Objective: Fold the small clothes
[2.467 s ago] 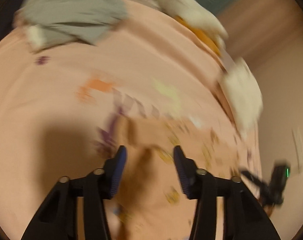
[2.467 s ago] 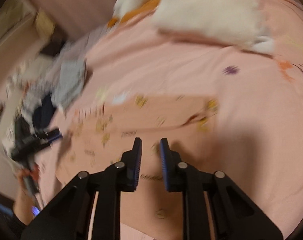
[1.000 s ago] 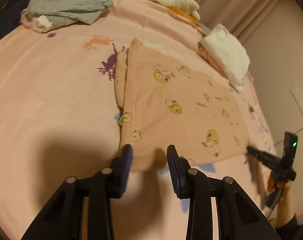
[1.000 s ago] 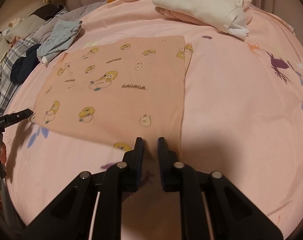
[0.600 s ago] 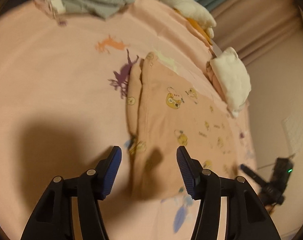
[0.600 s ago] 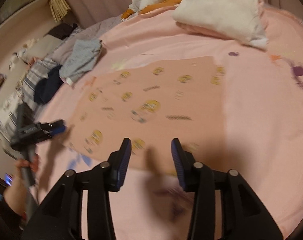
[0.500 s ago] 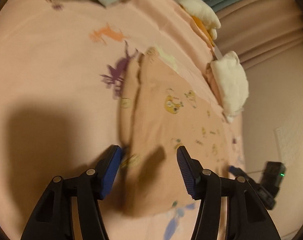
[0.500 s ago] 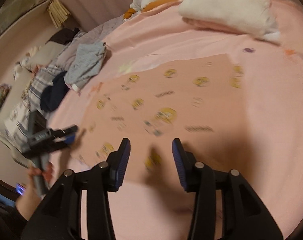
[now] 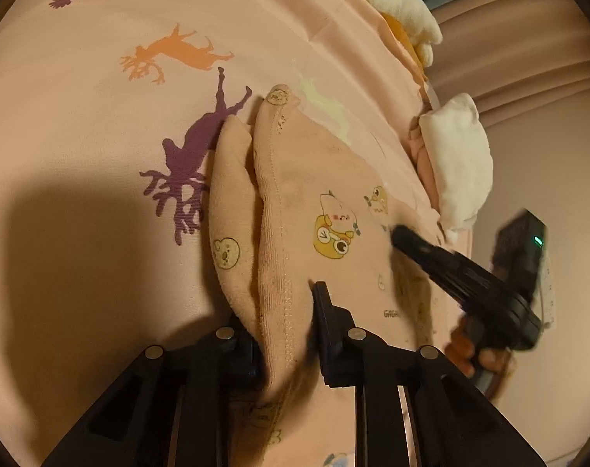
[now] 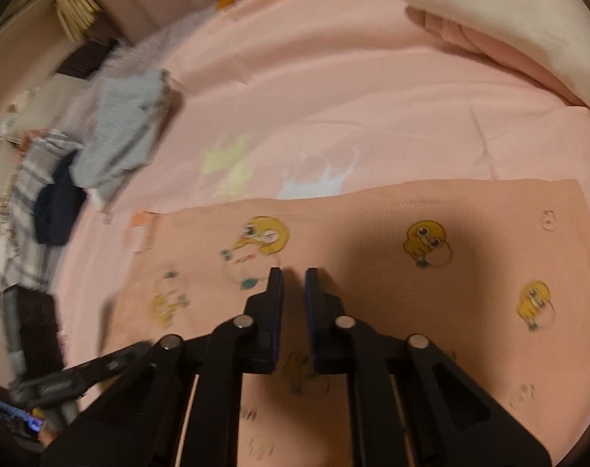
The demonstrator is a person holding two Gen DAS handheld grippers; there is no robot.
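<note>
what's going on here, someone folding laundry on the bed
Yes. A person with a two-finger tool in each hand is folding a small peach garment printed with yellow cartoon animals, laid out on a pink bedsheet. The left tool is closing its jaws on the garment's bunched hemmed edge, which sits between them. The right tool is shut, over the same garment further along. Other clothes lie heaped at the bed's edges.

A bed (image 9: 81, 78) in a pink sheet with deer prints fills the dim, warm-lit room; pleated pinkish curtains (image 9: 528, 39) hang behind it, a plain pale wall (image 9: 567, 179) beside them
</note>
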